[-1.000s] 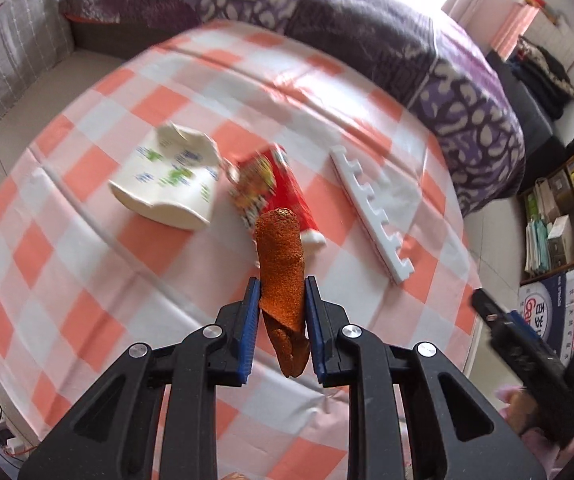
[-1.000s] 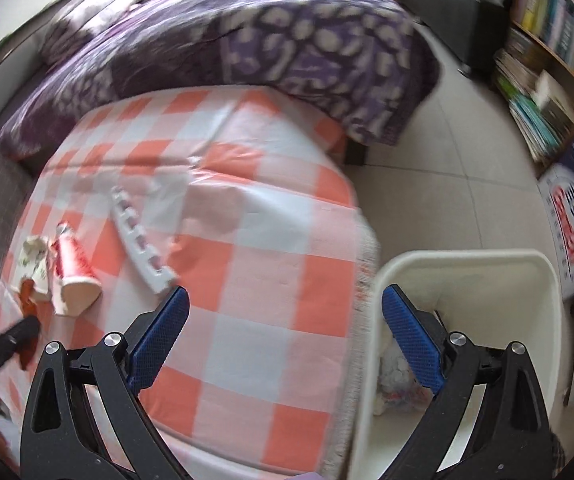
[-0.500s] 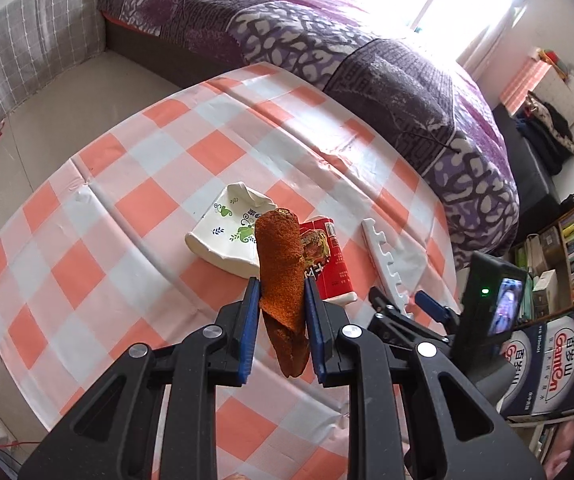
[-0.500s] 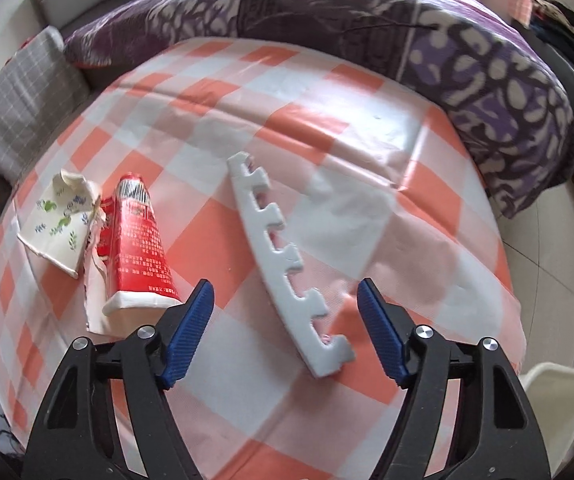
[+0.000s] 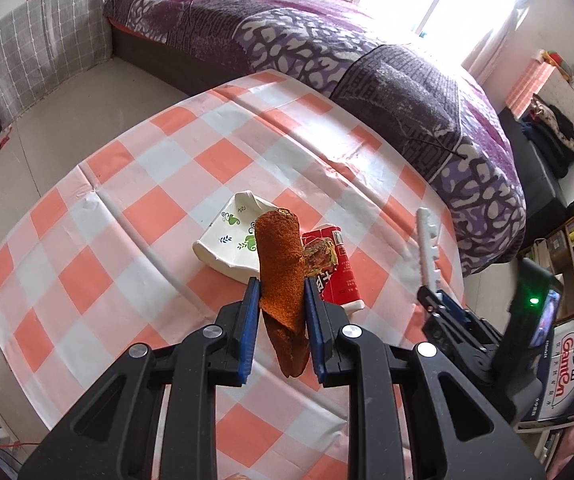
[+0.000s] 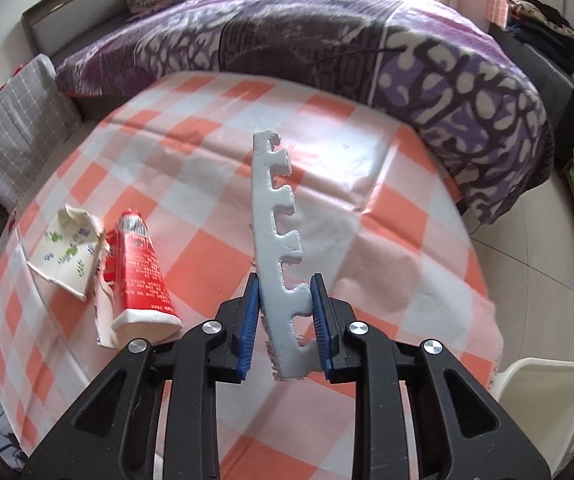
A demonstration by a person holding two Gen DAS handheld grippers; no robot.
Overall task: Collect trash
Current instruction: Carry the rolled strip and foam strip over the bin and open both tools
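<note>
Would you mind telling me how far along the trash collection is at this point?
Done: nothing visibly binned; the white bin shows only its rim. In hand: the left gripper clamps an orange peel, and the right gripper clamps a notched foam strip. Left: the crushed paper cup and red tube on the table.

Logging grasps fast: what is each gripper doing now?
Left gripper: shut on the orange peel.
Right gripper: shut on the white foam strip.
</note>
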